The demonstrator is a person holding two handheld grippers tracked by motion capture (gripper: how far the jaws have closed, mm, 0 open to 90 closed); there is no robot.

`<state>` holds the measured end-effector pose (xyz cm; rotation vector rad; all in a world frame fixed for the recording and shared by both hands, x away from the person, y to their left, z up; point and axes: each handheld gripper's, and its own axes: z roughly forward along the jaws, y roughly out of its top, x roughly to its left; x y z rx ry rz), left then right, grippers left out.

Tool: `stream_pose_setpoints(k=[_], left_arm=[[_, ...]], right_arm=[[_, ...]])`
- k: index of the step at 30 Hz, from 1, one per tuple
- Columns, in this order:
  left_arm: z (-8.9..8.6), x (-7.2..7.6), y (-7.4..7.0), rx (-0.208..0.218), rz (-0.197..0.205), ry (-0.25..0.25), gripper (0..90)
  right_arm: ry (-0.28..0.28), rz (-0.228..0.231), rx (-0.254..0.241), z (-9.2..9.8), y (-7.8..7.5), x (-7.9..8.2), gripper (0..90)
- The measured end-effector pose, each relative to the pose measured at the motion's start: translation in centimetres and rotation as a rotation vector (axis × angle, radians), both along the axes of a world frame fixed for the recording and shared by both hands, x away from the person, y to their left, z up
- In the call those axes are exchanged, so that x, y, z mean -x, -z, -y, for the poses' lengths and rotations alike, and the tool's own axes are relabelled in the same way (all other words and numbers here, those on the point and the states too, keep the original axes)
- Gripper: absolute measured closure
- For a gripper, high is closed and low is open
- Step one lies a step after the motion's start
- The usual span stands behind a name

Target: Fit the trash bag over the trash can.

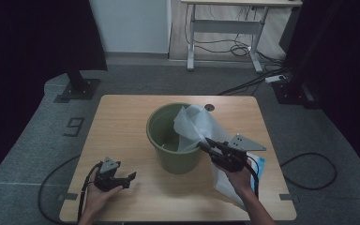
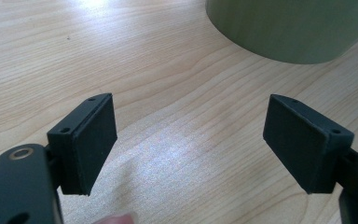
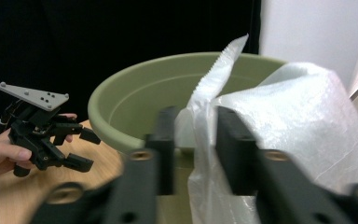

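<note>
You are lining the green bucket (image 1: 174, 138) with the white bag (image 1: 198, 123), centre frame. The right gripper (image 3: 193, 140) stands part-open around the bag's edge, not clamping; the left gripper (image 2: 190, 140) rests wide open and empty. Next, spread the bag over the rim.

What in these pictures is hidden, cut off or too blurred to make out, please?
- Bucket floor: high view, partly covered by the white plastic bag.
- Bag's lower end: high view, behind the right gripper and its hand.
- Right gripper's fingers: right gripper view, blurred; whether they press the bag is unclear.
- Bucket's upper part: left gripper view, cut off by the top edge.
</note>
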<state>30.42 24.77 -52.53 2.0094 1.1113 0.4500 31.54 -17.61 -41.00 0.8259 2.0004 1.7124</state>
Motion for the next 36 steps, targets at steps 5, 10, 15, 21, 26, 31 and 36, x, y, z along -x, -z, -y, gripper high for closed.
stream_pose_setpoints(k=[5, 10, 15, 21, 26, 31, 36], left_arm=[[-0.1, 0.0, 0.0, 0.002, 0.001, -0.004, 17.3], [0.0, 0.0, -0.1, 0.004, 0.001, -0.003, 17.4], [0.0, 0.1, -0.1, 0.003, 0.002, -0.005, 17.4], [0.0, 0.0, 0.0, -0.001, 0.001, -0.005, 17.4], [0.0, 0.0, -0.1, 0.004, 0.002, -0.007, 17.4], [0.0, 0.1, -0.2, -0.014, 0.010, -0.014, 17.3], [0.1, 0.1, -0.4, -0.002, 0.013, -0.017, 17.5]], right_arm=[[0.129, 0.091, 0.017, 0.6, -0.1, 2.2, 34.5], [0.170, 0.079, 0.031, 2.1, 0.9, 3.6, 28.9], [0.212, 0.023, 0.045, 3.5, 3.1, 3.8, 25.8], [0.223, -0.045, 0.067, 3.6, 5.8, 3.5, 23.1], [0.231, -0.080, 0.099, 2.8, 7.5, 3.0, 22.8], [0.271, -0.109, 0.132, 2.4, 9.0, 2.7, 32.6], [0.285, -0.141, 0.129, 3.2, 9.6, 2.3, 62.1]])
